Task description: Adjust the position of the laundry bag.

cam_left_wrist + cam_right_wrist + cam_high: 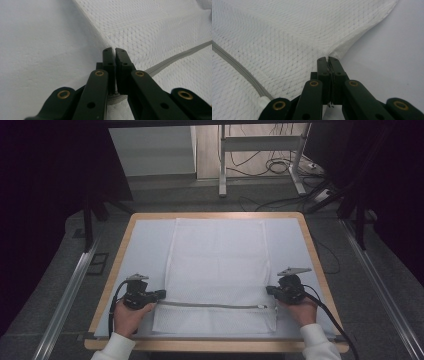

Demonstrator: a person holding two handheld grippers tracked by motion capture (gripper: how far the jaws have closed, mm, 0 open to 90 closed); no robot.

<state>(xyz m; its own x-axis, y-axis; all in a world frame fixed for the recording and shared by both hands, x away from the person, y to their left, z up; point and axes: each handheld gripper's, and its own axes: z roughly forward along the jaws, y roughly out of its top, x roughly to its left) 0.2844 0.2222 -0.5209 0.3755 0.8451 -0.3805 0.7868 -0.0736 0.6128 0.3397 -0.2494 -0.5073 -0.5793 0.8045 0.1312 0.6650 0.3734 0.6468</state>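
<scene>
Left gripper (161, 294): jaws pinched on the left edge of a white mesh bag (218, 265), beside the end of its grey zipper (215, 305). The bag lies flat and spread at the middle of the worktop (295, 240), zipper shut and running across its near end. Right gripper (270, 290): jaws pressed together on the bag's right edge. Judged stage: both sides gripped, bag not yet lifted or folded; any folding remains to do
</scene>
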